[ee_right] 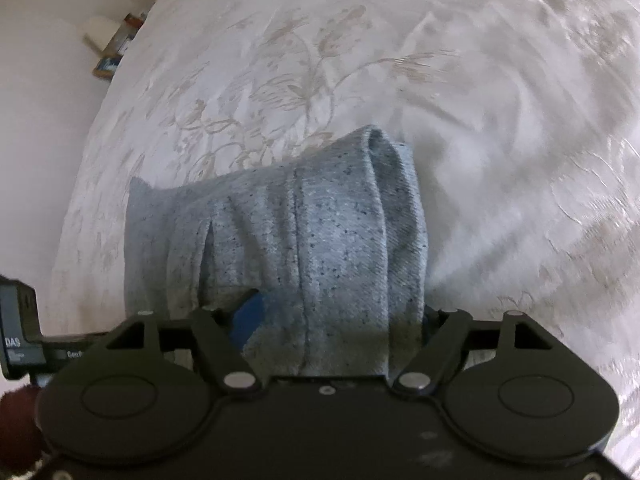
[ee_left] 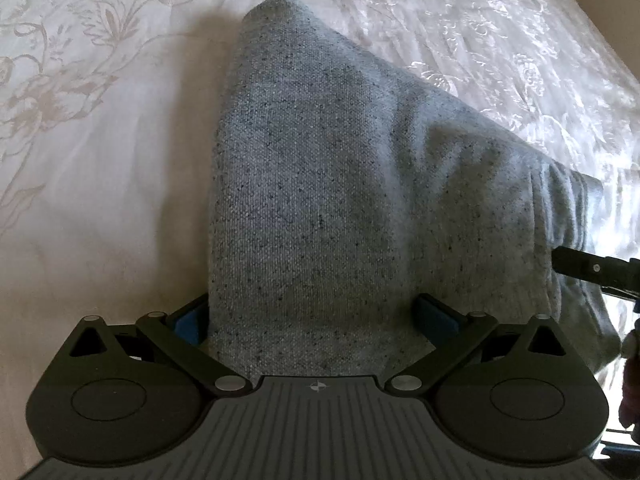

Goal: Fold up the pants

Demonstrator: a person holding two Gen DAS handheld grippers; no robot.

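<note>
The grey speckled pants (ee_left: pixel 320 184) are lifted above a white floral bedspread (ee_left: pixel 100 120). In the left wrist view the cloth fills the gap between my left gripper's (ee_left: pixel 316 320) blue-padded fingers (ee_left: pixel 188 322), which stand wide apart with fabric draped over them. In the right wrist view my right gripper (ee_right: pixel 332 320) has the gathered waistband of the pants (ee_right: pixel 304 240) bunched between its fingers, with one blue pad (ee_right: pixel 250 320) showing. The right gripper's black finger (ee_left: pixel 580 266) shows at the right edge of the left view.
The bedspread (ee_right: pixel 360 80) spreads all around under the pants. At the far left of the right wrist view a pale wall and some books or boxes (ee_right: pixel 116 48) lie beyond the bed's edge.
</note>
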